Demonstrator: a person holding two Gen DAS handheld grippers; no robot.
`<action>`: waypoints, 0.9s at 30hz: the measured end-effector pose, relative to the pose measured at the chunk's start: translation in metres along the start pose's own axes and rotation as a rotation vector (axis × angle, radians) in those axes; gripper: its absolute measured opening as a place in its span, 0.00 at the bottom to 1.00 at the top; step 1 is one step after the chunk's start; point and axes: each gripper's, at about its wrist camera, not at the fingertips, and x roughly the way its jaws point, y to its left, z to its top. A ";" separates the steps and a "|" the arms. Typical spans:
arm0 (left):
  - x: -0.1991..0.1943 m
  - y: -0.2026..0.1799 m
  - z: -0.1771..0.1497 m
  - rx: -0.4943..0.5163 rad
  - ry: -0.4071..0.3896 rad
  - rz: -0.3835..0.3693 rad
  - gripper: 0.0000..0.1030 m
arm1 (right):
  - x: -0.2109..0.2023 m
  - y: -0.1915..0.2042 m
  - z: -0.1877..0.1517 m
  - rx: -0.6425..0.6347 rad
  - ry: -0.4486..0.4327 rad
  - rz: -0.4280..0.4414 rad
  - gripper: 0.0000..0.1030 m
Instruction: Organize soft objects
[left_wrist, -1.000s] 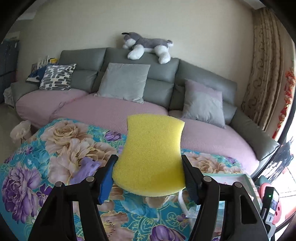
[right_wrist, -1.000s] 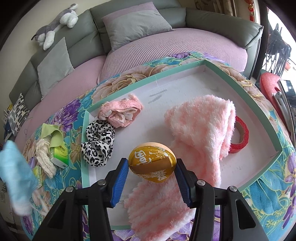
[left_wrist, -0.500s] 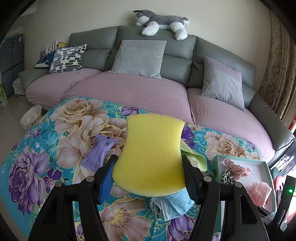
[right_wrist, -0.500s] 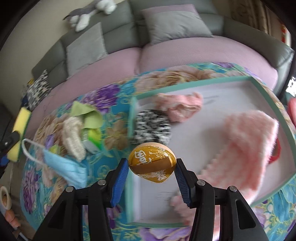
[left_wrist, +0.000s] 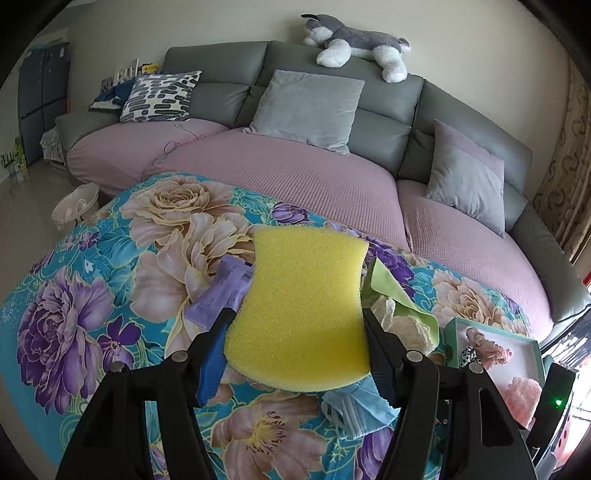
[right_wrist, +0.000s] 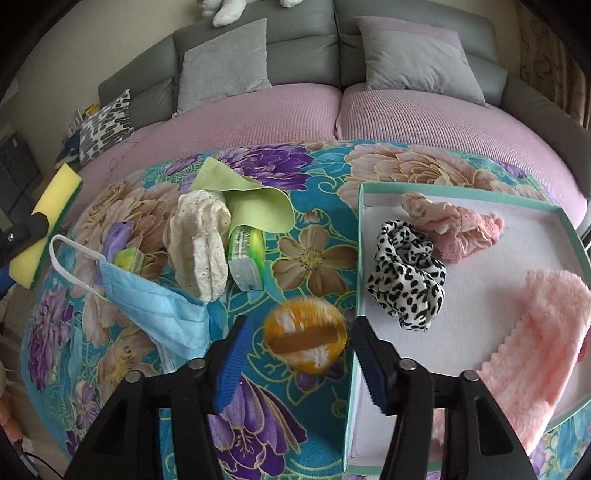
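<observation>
My left gripper (left_wrist: 295, 328) is shut on a yellow sponge (left_wrist: 303, 310), held above the floral tablecloth; the sponge also shows at the left in the right wrist view (right_wrist: 48, 225). My right gripper (right_wrist: 301, 347) is open. An orange round packet (right_wrist: 306, 339), blurred, is between its fingers, free of both pads, over the cloth just left of the green-rimmed tray (right_wrist: 360, 236). The tray holds a leopard scrunchie (right_wrist: 406, 273), a pink lace piece (right_wrist: 454, 225) and a pink fluffy cloth (right_wrist: 546, 339).
On the cloth lie a blue face mask (right_wrist: 147, 306), a cream knit piece (right_wrist: 201, 243), a green cloth (right_wrist: 243, 195), a small green box (right_wrist: 245, 258) and a purple sachet (left_wrist: 218, 295). A grey and pink sofa (left_wrist: 295, 166) stands behind the table.
My right gripper has opened and let go of the orange packet, after swinging left from over the tray to the cloth. My left gripper with the sponge tilted down toward the table.
</observation>
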 end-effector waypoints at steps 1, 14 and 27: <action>0.001 0.002 0.000 -0.003 0.002 0.000 0.66 | -0.001 0.002 0.000 -0.010 -0.007 -0.002 0.65; 0.021 0.034 -0.005 -0.080 0.065 0.008 0.66 | 0.016 0.058 -0.003 -0.105 0.038 0.137 0.66; 0.037 0.053 -0.009 -0.124 0.103 0.057 0.66 | 0.027 0.067 -0.005 -0.074 0.058 0.204 0.17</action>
